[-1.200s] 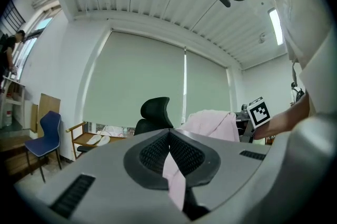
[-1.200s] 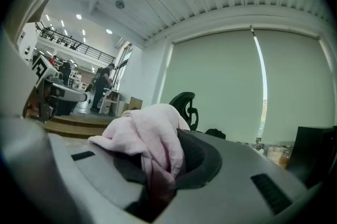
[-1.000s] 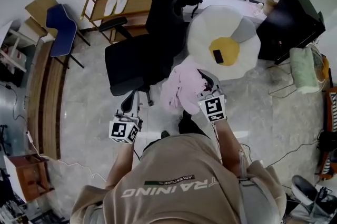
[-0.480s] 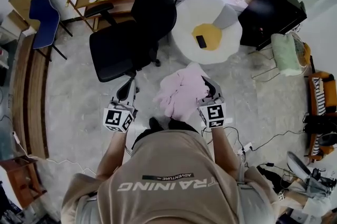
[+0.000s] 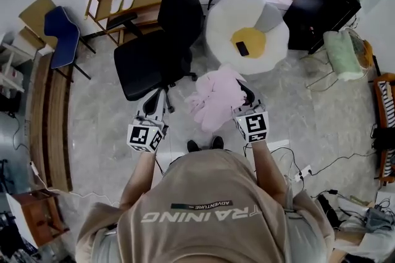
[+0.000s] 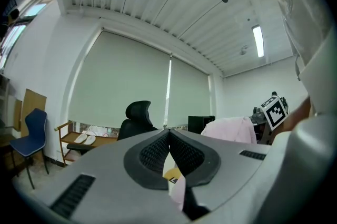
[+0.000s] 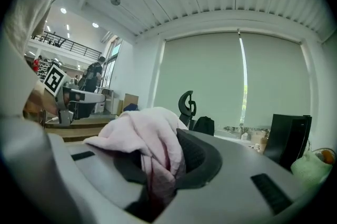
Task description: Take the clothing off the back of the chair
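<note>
Firmly pinched: the right gripper's (image 7: 160,162) two jaws are closed on a fold of the pink clothing (image 5: 216,98). The fabric bunches over the top of the jaws and hangs as a loose bundle in front of the person. It is clear of the black office chair (image 5: 163,39), whose back stands bare, so the garment looks to be off it already. Clamping one fold is probably what keeps the whole soft mass from slipping to the pale floor (image 5: 102,120).

The left gripper (image 6: 169,133) has its jaws pressed tip to tip with nothing between them. It is held level near the front of the chair's seat and apart from the cloth, seemingly taking no share of the load.

Beyond the bundle lies a white egg-shaped cushion (image 5: 225,24) with a dark phone (image 5: 242,49) on its yellow centre. The trailing ends of the garment hang low, so they could brush the chair if carried past it.
</note>
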Motion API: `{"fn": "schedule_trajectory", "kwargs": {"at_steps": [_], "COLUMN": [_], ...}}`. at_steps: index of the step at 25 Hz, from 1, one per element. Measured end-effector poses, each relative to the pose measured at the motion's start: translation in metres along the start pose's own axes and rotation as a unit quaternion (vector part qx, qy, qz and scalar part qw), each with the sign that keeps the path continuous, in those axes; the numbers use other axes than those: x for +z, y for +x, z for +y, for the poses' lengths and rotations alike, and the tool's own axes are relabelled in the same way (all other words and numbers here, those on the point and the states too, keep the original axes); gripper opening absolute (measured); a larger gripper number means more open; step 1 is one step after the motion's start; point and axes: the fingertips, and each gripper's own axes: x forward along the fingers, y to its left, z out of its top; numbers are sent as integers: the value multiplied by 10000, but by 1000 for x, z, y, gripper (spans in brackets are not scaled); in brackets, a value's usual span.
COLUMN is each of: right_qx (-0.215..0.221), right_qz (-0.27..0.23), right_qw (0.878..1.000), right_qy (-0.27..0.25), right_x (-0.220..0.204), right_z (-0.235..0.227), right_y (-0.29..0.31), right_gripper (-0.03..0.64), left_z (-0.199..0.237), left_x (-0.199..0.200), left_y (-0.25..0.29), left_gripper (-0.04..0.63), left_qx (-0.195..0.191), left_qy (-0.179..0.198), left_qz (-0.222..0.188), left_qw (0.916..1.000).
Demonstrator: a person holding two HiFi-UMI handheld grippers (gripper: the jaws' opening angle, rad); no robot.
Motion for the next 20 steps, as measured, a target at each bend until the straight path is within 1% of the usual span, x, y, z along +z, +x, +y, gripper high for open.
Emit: {"fn": "schedule_trajectory", "kwargs": {"at_steps": [4,9,20], "right_qx": [45,122,268], "right_qz": [-13,-96,-181], "right_qw": [10000,9999,9994], "right_qy": [29,44,88], "right_x": [-3,4,11], "right_z": [-5,-15,-25], "right_y": [-3,-3,0], "right_gripper": [94,94,94], "left_z": [-6,-9,-16], "left_x": [-2,10,10], "left_y": [-1,7,17], "left_gripper": [12,12,12], "left_qx": [38,79,62], "left_qy": [13,99,136], "left_qz": [25,-58,-4], "left_qw": [10000,9999,9999]}}
